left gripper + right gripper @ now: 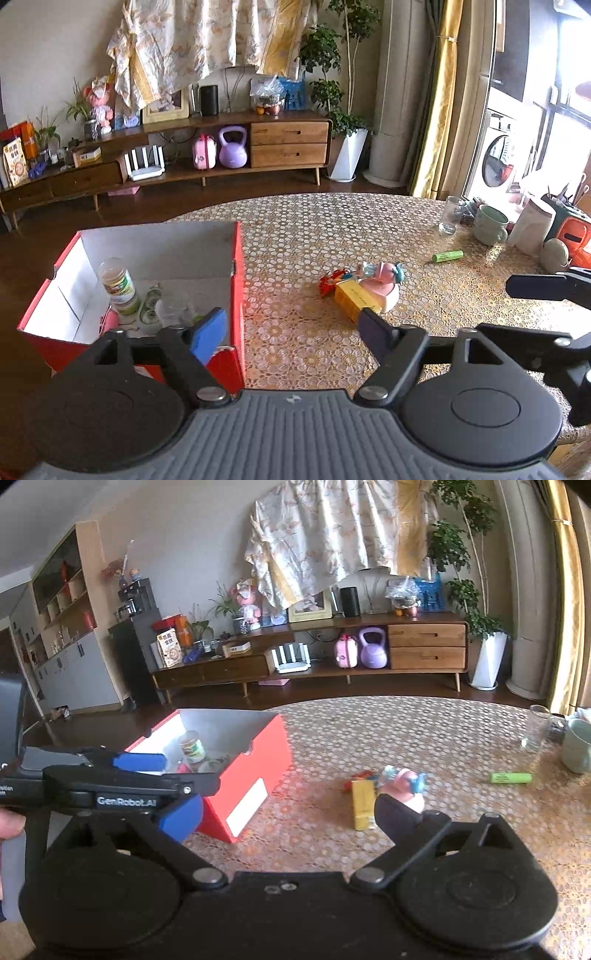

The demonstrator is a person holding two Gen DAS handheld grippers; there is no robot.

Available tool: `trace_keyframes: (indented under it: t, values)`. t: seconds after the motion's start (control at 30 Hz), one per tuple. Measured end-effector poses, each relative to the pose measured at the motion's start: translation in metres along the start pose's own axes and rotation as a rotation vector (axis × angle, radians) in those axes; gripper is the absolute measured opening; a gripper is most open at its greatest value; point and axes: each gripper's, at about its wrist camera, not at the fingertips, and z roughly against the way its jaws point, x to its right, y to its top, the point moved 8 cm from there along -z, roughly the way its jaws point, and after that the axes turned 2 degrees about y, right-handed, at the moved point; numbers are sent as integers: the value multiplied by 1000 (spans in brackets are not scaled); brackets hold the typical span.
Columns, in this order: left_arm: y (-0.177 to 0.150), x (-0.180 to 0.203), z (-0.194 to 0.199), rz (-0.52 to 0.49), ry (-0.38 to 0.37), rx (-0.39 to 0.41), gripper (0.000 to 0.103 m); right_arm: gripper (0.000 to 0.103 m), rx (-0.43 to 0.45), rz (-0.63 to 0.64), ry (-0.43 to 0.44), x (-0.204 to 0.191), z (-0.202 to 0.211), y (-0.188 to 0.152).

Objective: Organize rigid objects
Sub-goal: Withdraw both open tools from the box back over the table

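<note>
Yellow box lies on the patterned table, touching the pink toy at its one o'clock, a green marker farther out toward two o'clock. At my nine o'clock sits the red bin, a jar and other pieces already inside, so it looks like the collecting spot. My left gripper has its jaws wide apart and empty; my right gripper is spread wide too, nothing between. I'd say both are ready for the cluster ahead.
</note>
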Motion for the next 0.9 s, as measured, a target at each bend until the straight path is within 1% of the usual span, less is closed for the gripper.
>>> trace_keyframes:
  t: [0.07, 0.2, 0.27, 0.33, 0.37, 0.43, 0.57, 0.63, 0.67, 0.9]
  values:
    - [-1, 6, 0, 1, 0, 19, 84, 100, -8, 2, -13, 10, 1, -3]
    - [-1, 19, -5, 12, -31, 28, 84, 100, -14, 7, -34, 25, 3, -6]
    - [-3, 25, -8, 16, -37, 32, 86, 100, -14, 9, -44, 32, 3, -6]
    - [-4, 30, -14, 21, -47, 33, 91, 100, -14, 6, -57, 41, 0, -5]
    - [-5, 32, -16, 25, -53, 33, 92, 100, -18, 1, -62, 46, -1, -5]
    - [-7, 37, -22, 32, -62, 25, 93, 100, -25, -6, -71, 56, -5, -6]
    - [-12, 44, -36, 28, -55, -3, 93, 100, -46, -4, -86, 73, -15, -6]
    - [-13, 48, -43, 25, -64, -13, 98, 100, -48, 0, -93, 80, -20, -4]
    - [-13, 50, -47, 26, -67, -15, 99, 100, -50, -1, -98, 84, -23, -3]
    - [-13, 55, -77, 46, -43, -37, 100, 100, -59, 18, -134, 107, -49, 1]
